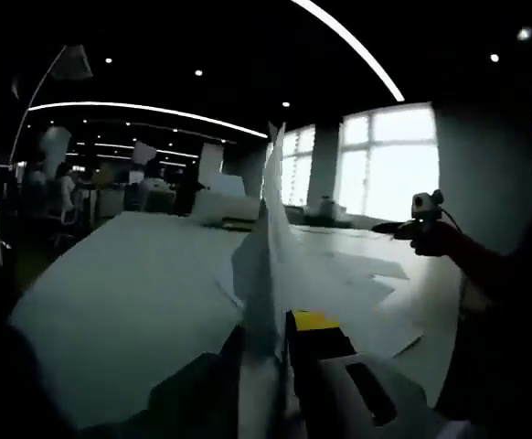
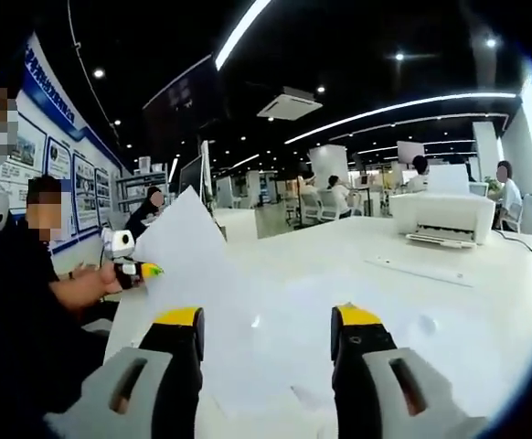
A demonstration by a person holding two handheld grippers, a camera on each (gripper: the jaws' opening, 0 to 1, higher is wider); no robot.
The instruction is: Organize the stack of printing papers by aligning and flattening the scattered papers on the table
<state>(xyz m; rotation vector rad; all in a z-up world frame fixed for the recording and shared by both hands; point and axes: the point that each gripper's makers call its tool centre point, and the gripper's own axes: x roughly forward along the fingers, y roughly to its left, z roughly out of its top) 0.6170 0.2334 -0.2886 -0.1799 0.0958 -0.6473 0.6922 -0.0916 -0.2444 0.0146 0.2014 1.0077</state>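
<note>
One sheet (image 1: 271,247) stands pinched in our left gripper (image 1: 280,352) at frame centre; our right gripper (image 2: 266,334), jaws spread, should next square the papers (image 2: 248,357) low in its view.

Left gripper view: a sheet of paper (image 1: 268,265) stands on edge between the left gripper (image 1: 280,366) jaws, above the table (image 1: 120,293); scattered papers (image 1: 357,283) lie on the table to its right, with the right gripper (image 1: 421,219) beyond them. Right gripper view: a printer (image 2: 441,218) sits on the table's far right, behind the right gripper's parted jaws.
</note>
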